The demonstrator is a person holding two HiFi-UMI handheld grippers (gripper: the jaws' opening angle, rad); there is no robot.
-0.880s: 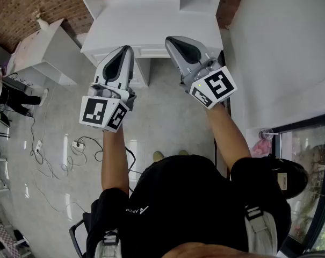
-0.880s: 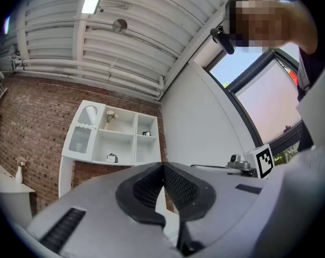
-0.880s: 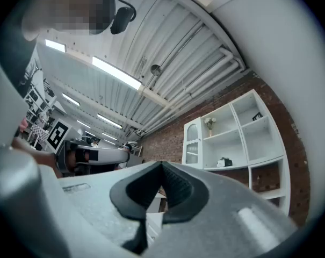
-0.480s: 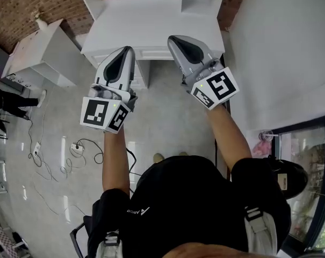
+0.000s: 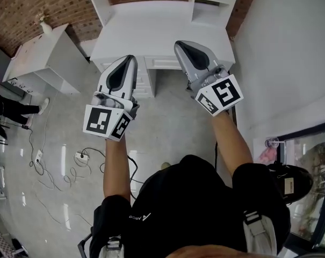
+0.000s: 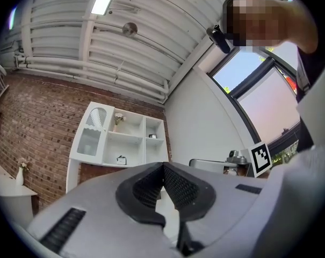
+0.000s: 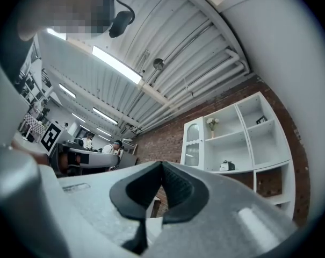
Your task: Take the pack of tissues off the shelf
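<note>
The pack of tissues (image 6: 121, 159) is a small white-and-dark pack on the lower middle board of a white shelf unit (image 6: 106, 144) against the brick wall. It shows again in the right gripper view as the tissue pack (image 7: 226, 166) in the shelf unit (image 7: 269, 144). My left gripper (image 5: 130, 58) and right gripper (image 5: 179, 43) are held up side by side in front of the white desk (image 5: 151, 23), far short of the shelf. Both are shut and hold nothing: the left gripper (image 6: 163, 166) and right gripper (image 7: 162, 164) have their pads together.
A flower vase (image 6: 118, 120) and a small dark object (image 6: 153, 136) stand in upper shelf compartments. A white side cabinet (image 5: 49, 55) is at the left and a white wall (image 5: 280, 52) at the right. Cables (image 5: 79, 157) lie on the grey floor. People sit at desks (image 7: 98, 144) far behind.
The desk and shelf have slid lower and closer in the head view as the person stepped forward. Both grippers stay shut and side by side.
</note>
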